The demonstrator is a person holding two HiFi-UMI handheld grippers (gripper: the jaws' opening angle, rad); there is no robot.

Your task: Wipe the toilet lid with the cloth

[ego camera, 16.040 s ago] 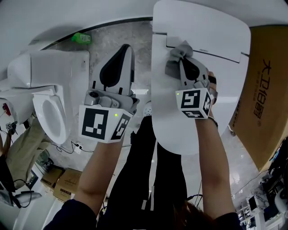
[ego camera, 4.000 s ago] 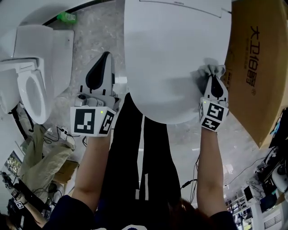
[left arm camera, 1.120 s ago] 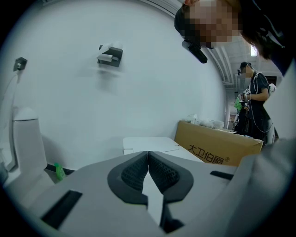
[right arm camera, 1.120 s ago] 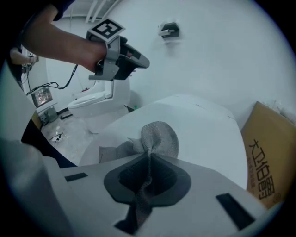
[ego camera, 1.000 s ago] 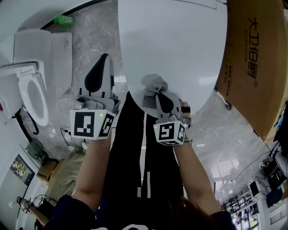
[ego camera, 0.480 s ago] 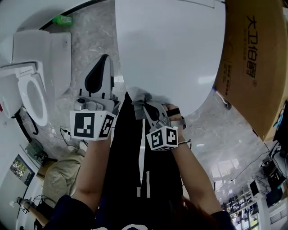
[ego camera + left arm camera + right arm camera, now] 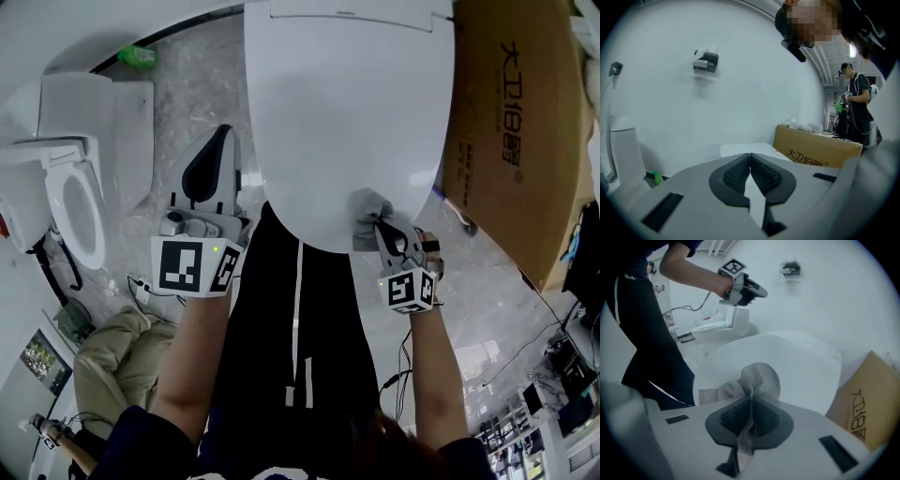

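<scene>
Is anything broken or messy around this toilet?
Nothing looks broken or spilled. The toilet lid is shut and looks plain white. The cloth is just bunched up in the right gripper at the lid's near edge. The only odd bit is a big cardboard box standing right beside the toilet.

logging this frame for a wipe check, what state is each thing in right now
toilet lid: closed, lying flat
right gripper: shut on the cloth
cloth: bunched up, at the toilet lid's near edge
left gripper: shut, nothing between its jaws, held off to the left of the toilet lid
other toilet: lid up, bowl open
</scene>
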